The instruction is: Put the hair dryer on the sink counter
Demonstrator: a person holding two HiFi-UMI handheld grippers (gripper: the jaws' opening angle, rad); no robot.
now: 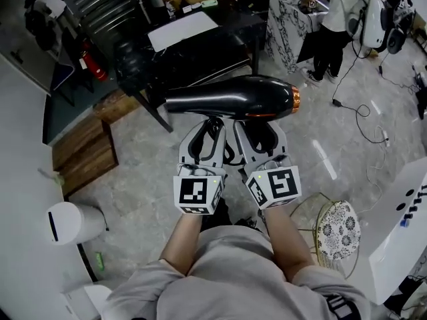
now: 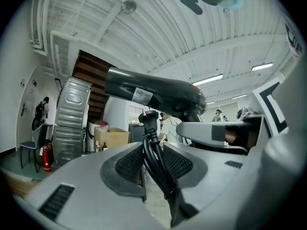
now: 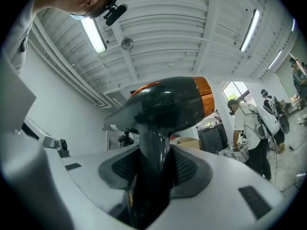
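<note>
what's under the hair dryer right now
Beneath the hair dryer sit both grippers, side by side: the left gripper clamps the bundled cord, the right gripper clamps the handle. Farther below is grey tiled floor. The jaws cover the handle's lower end.

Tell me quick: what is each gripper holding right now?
Left gripper: closed on the cord of the hair dryer.
Right gripper: closed on the hair dryer's handle.
</note>
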